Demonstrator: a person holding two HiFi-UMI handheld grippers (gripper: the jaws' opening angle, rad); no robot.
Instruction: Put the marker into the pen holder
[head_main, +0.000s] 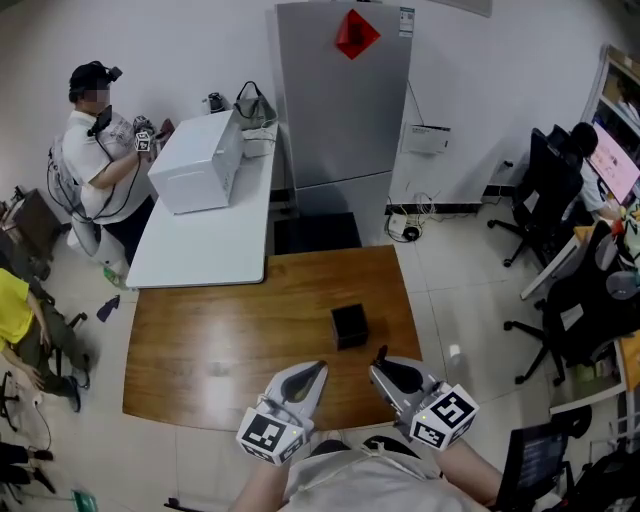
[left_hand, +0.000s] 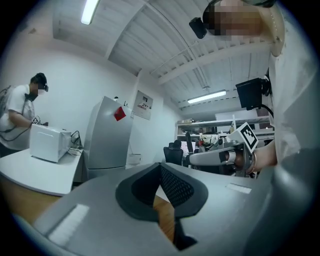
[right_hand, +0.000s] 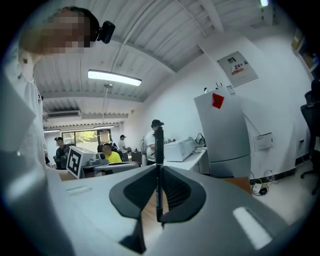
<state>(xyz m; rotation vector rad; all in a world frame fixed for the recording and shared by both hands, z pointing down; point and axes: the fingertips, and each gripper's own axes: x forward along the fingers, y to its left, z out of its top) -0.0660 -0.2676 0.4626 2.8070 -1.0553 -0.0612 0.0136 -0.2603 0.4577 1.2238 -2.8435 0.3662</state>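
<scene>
A black cube-shaped pen holder (head_main: 349, 325) stands on the brown wooden table (head_main: 220, 340), right of its middle. My right gripper (head_main: 379, 366) hovers just in front of the holder, near the table's front edge, shut on a thin black marker (head_main: 380, 353). In the right gripper view the marker (right_hand: 159, 145) stands upright between the pads, with its tip above the right gripper (right_hand: 159, 169). My left gripper (head_main: 319, 368) is beside it on the left, tilted up. In its own view the left gripper (left_hand: 160, 168) has its jaws together with nothing between them.
A white table (head_main: 205, 245) with a white box-like appliance (head_main: 198, 160) adjoins the far left of the wooden table. A grey cabinet (head_main: 345, 95) stands behind. A person (head_main: 95, 150) works at the far left. Office chairs (head_main: 545, 190) stand at the right.
</scene>
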